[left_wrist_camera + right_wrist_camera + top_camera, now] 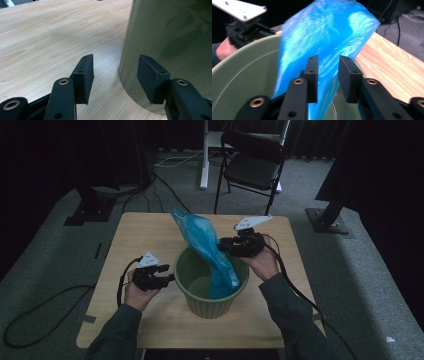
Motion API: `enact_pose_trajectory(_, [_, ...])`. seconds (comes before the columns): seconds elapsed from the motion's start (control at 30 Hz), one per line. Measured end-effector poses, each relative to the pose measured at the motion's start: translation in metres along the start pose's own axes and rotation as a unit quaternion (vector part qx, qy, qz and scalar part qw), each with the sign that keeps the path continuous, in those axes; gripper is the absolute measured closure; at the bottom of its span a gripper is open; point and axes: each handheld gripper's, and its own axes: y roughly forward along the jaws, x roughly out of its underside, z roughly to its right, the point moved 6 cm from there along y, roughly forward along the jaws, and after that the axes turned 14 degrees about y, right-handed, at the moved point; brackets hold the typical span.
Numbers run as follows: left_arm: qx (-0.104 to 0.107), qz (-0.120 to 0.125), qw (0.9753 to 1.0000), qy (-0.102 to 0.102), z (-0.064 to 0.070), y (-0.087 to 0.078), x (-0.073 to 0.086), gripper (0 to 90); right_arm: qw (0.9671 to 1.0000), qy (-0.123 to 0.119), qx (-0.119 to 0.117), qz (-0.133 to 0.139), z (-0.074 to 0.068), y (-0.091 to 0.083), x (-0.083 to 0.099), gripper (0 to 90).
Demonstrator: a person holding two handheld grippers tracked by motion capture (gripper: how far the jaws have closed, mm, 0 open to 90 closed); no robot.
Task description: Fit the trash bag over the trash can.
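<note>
A round green bin stands in the middle of the wooden table. A blue plastic bag rises out of it and leans toward the far left, its lower end inside the bin. My left gripper is at the bin's left side; its jaws stand wide open just off the bin's outer wall, holding nothing. My right gripper is over the bin's far right rim. In the right gripper view its jaws are a little apart with the bag right in front of them.
A black folding chair and a white desk leg stand beyond the table's far edge. Black stand bases sit on the carpet at both sides, and cables trail over the floor at left.
</note>
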Motion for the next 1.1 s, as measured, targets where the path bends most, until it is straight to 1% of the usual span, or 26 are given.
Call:
enact_pose_trajectory(0.03, [0.0,0.0,1.0,0.001,0.0,-0.001,0.0,47.1,0.9999,0.012,0.01,-0.001,0.005,0.006,-0.003,62.5])
enact_pose_trajectory(0.07, [-0.001,0.001,1.0,0.002,0.0,-0.001,0.0,47.1,0.9998,0.019,0.008,-0.005,0.007,0.01,-0.004,62.2])
enact_pose_trajectory(0.13, [-0.002,0.004,1.0,0.001,-0.001,-0.002,-0.001,47.2,0.9995,0.026,0.009,-0.017,0.01,0.015,-0.005,61.7])
enact_pose_trajectory(0.17, [-0.003,0.004,1.0,0.002,-0.001,-0.002,-0.001,47.2,0.9993,0.025,0.015,-0.023,0.012,0.019,-0.004,63.1])
enact_pose_trajectory(0.2, [-0.004,0.004,1.0,0.002,-0.001,-0.003,-0.001,47.2,0.9992,0.023,0.017,-0.026,0.012,0.02,-0.004,65.6])
enact_pose_trajectory(0.3, [-0.01,0.005,0.9999,0.002,-0.005,-0.006,-0.003,48.4,0.9988,0.015,0.015,-0.044,0.011,0.022,0.0,81.2])
enact_pose_trajectory(0.33, [-0.01,0.011,0.9999,-0.002,-0.007,-0.008,-0.004,49.5,0.9988,0.01,0.012,-0.046,0.01,0.022,0.0,85.5])
enact_pose_trajectory(0.4, [-0.012,0.02,0.9997,-0.005,-0.01,-0.014,-0.007,51.1,0.9987,-0.003,0.007,-0.051,0.007,0.019,0.002,89.6])
enact_pose_trajectory(0.47, [-0.017,0.022,0.9996,-0.005,-0.013,-0.018,-0.011,51.7,0.9985,-0.008,0.004,-0.053,0.005,0.016,0.004,89.8])
enact_pose_trajectory(0.57, [-0.026,0.029,0.9992,-0.009,-0.018,-0.022,-0.018,52.6,0.9983,-0.017,0.0,-0.056,0.001,0.009,0.009,89.8])
enact_pose_trajectory(0.7, [-0.023,0.04,0.9989,-0.005,-0.024,-0.029,-0.033,52.6,0.9977,-0.025,-0.001,-0.063,-0.002,0.003,0.015,89.8])
enact_pose_trajectory(0.73, [-0.022,0.042,0.9989,-0.003,-0.025,-0.03,-0.036,52.4,0.9975,-0.031,0.001,-0.064,-0.003,0.001,0.017,89.8])
enact_pose_trajectory(0.8, [-0.02,0.048,0.9987,-0.001,-0.026,-0.034,-0.045,51.8,0.9976,-0.031,-0.004,-0.062,-0.005,-0.003,0.018,89.8])
enact_pose_trajectory(0.9, [-0.007,0.059,0.9982,-0.001,-0.026,-0.038,-0.058,50.6,0.9975,-0.035,-0.006,-0.062,-0.007,-0.005,0.021,89.8])
enact_pose_trajectory(0.97, [0.006,0.062,0.9981,-0.001,-0.025,-0.04,-0.066,48.9,0.9972,-0.038,-0.007,-0.064,-0.009,-0.005,0.023,89.8])
enact_pose_trajectory(1.03, [0.034,0.067,0.9972,-0.005,-0.022,-0.042,-0.075,47.3,0.997,-0.04,-0.008,-0.066,-0.009,-0.004,0.024,89.9])
enact_pose_trajectory(1.1, [0.046,0.071,0.9964,0.0,-0.018,-0.043,-0.084,46.1,0.9969,-0.041,-0.008,-0.067,-0.009,-0.003,0.024,89.8])
